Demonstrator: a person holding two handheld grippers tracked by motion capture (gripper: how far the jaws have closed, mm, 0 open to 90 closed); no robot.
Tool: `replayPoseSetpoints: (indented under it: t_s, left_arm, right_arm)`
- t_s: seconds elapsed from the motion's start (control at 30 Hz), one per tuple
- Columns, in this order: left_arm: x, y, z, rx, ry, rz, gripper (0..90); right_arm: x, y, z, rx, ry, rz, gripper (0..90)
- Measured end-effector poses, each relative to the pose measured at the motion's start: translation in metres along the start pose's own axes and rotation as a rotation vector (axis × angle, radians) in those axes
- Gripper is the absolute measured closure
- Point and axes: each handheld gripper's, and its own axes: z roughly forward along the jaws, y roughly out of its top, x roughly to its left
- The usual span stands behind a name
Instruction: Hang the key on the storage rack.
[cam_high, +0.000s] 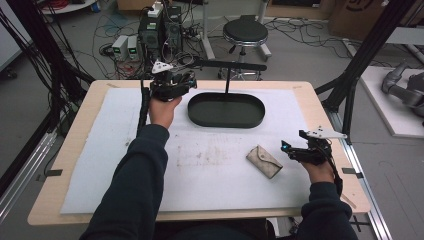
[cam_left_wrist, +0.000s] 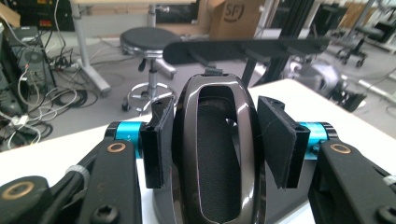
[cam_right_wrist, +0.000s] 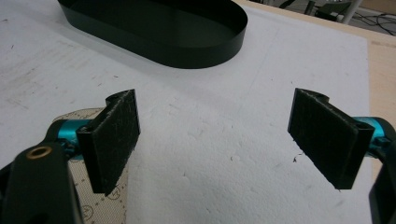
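My left hand-held gripper (cam_left_wrist: 212, 144) pinched the glossy dark oval-framed stand (cam_left_wrist: 215, 154); the right (cam_right_wrist: 229, 140), spread, waited at four o'clock to take the beige fabric pouch (cam_high: 264, 161).

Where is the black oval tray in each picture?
High view: the black oval tray sits in the middle, on the far half of the table.
Right gripper view: the tray runs along the top, left of middle.
Left gripper view: a dark patch low behind the glossy brown piece may be it; I cannot tell.
Shared landmark: the white mat.
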Motion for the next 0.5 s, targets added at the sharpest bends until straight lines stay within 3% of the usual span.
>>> replayPoseSetpoints:
  t_s: [0.3, 0.5]
  left_arm:
    - [-0.002, 0.022, 0.011, -0.018, -0.014, -0.007, 48.4]
    - [-0.001, 0.029, 0.021, -0.010, -0.004, -0.008, 48.5]
  right_arm:
    - [-0.001, 0.000, 0.000, 0.001, 0.003, 0.003, 17.1]
    - [-0.003, -0.002, -0.001, -0.001, 0.004, 0.016, 17.1]
